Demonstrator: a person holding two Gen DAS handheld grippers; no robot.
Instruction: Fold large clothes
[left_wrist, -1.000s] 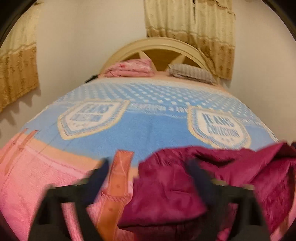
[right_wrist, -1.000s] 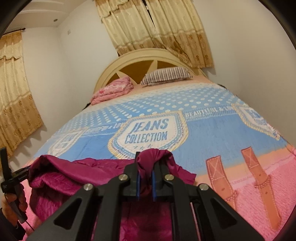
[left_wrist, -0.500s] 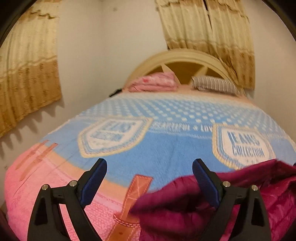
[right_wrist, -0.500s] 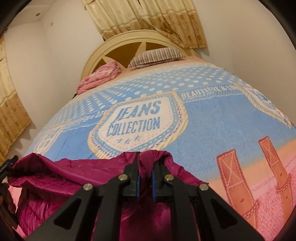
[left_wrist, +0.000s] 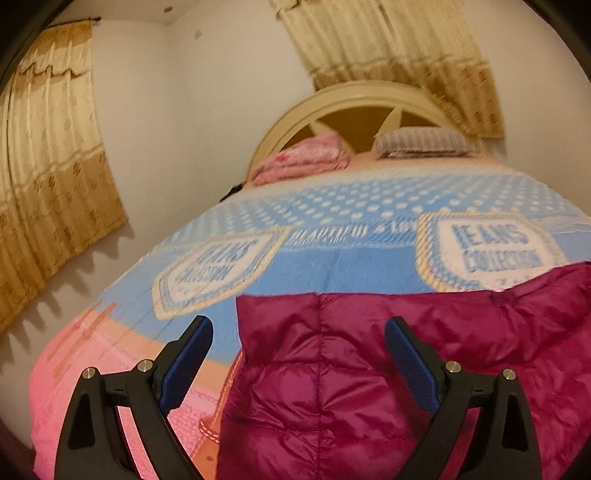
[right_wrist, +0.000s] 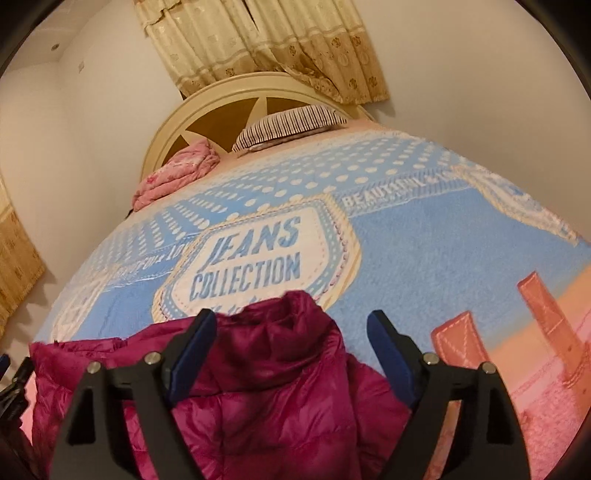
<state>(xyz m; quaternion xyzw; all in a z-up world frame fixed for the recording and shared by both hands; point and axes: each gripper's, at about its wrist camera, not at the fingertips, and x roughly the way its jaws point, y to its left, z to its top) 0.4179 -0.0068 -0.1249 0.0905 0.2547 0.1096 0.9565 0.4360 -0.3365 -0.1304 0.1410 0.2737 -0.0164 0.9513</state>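
A magenta quilted puffer jacket (left_wrist: 332, 369) lies on the near part of the bed, also in the right wrist view (right_wrist: 266, 387). My left gripper (left_wrist: 299, 332) is open and empty, its blue pads spread wide over the jacket's left edge. My right gripper (right_wrist: 291, 328) is open and empty, its pads either side of a raised bump of the jacket (right_wrist: 291, 306). The jacket's near part is hidden below both grippers.
The bed has a blue and pink "Jeans Collection" blanket (right_wrist: 424, 251). A folded pink quilt (left_wrist: 303, 158) and a striped pillow (left_wrist: 421, 142) lie by the cream headboard (right_wrist: 221, 96). Beige curtains (left_wrist: 48, 166) hang on the walls. The bed's left edge (left_wrist: 37, 424) is close.
My right gripper was shut on a bunch of the jacket and has opened, letting it go. My left gripper, open throughout, drew back. The jacket now lies flatter on the bed.
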